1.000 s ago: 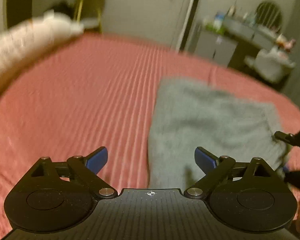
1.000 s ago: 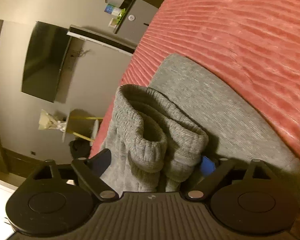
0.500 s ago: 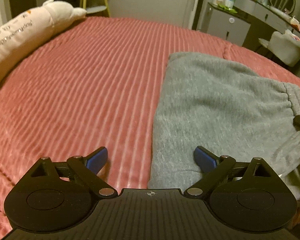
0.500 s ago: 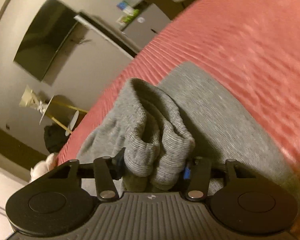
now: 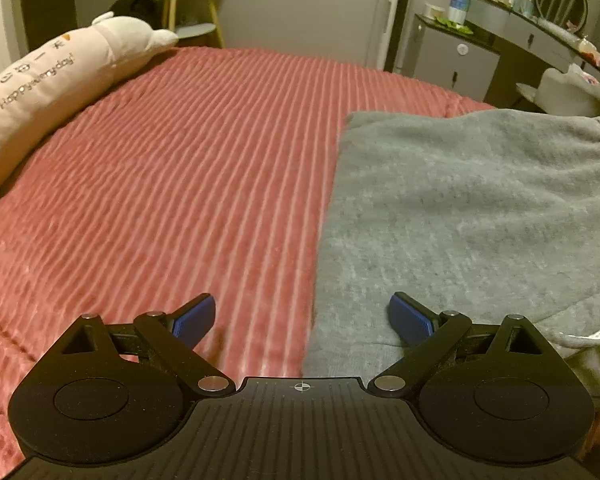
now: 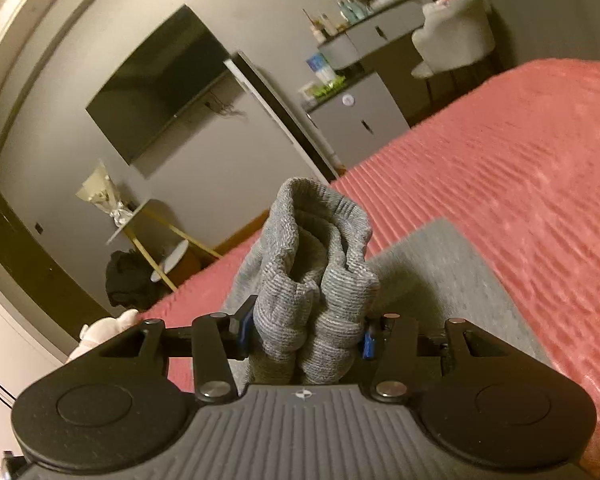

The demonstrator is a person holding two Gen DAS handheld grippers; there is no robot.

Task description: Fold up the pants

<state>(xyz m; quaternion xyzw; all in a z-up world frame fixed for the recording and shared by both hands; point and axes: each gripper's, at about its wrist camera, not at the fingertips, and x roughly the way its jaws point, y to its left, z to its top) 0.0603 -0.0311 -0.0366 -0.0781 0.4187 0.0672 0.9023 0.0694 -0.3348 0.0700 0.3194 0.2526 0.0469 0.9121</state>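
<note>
Our right gripper point(image 6: 306, 334) is closing on a bunched cuff of the pants point(image 5: 460, 208), hiding its pads. Our left gripper point(image 5: 302, 314), spread, holds nothing; the pants run off-frame on the bed point(image 5: 180, 168).

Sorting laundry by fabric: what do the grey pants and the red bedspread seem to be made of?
Grey pants: likely cotton fleece, a matte fuzzy knit with ribbed cuffs. Red bedspread: probably plush synthetic, with raised cord-like ribs that catch a soft sheen.
</note>
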